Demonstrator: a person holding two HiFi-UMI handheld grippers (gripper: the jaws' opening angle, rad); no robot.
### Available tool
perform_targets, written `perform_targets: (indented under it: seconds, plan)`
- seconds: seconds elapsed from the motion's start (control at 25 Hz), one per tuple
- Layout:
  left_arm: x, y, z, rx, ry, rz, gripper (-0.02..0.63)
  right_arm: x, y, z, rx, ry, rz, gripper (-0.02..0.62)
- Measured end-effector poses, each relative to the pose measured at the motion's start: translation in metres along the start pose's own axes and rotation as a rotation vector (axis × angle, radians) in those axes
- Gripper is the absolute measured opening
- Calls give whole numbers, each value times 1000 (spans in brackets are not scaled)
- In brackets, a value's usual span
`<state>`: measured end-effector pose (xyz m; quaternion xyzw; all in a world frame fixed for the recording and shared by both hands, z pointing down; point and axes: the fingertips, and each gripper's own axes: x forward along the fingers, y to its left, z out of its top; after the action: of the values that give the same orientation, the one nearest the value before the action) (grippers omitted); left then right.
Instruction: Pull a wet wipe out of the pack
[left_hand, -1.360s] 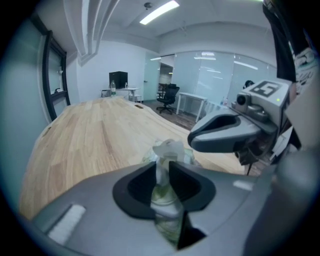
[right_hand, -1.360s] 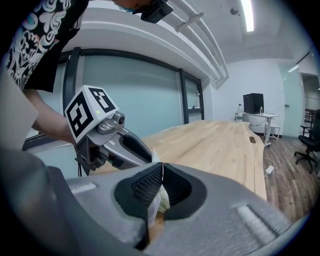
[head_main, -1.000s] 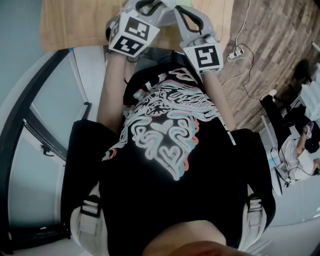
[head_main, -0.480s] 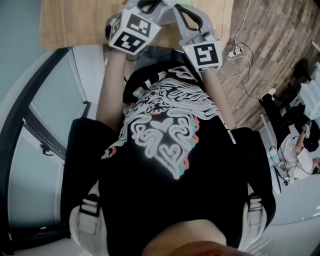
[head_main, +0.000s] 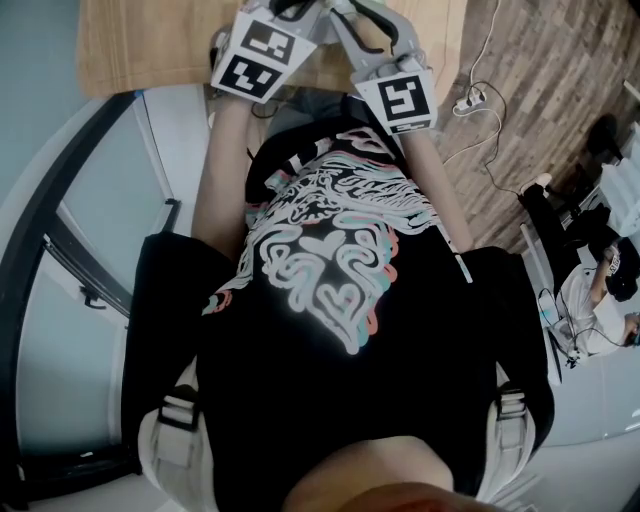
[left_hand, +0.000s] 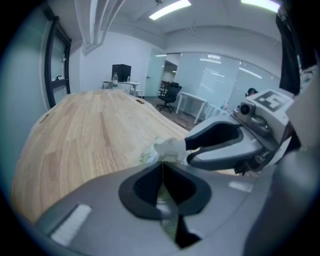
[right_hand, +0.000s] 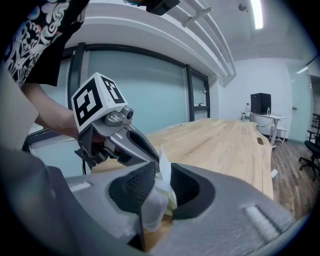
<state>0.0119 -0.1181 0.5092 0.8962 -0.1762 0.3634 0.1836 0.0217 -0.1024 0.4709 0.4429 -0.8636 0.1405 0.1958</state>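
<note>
At the near end of the long pale wooden table (left_hand: 90, 135), the left gripper (left_hand: 161, 167) is clamped on the pale-green soft wipe pack (left_hand: 145, 155). Just right of it, the right gripper (right_hand: 161, 172) pinches a white wet wipe (right_hand: 164, 160) sticking up from the pack.

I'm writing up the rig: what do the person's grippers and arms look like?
Both the left gripper and right gripper are grey plastic with black ribbed pads on the jaws. Each carries a white cube with black square markers. The person wears a black short-sleeved printed T-shirt.
</note>
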Motion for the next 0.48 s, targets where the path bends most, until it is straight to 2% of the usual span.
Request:
perform_targets:
  seconds: [0.2,0.48]
  plan:
    - [-2,2,0,-23,-13,5,-3,10,8,6,-23,-22,52,95]
    - [-4,3,1,-41,-25,0,-3,13,8,1,-33,8,51,95]
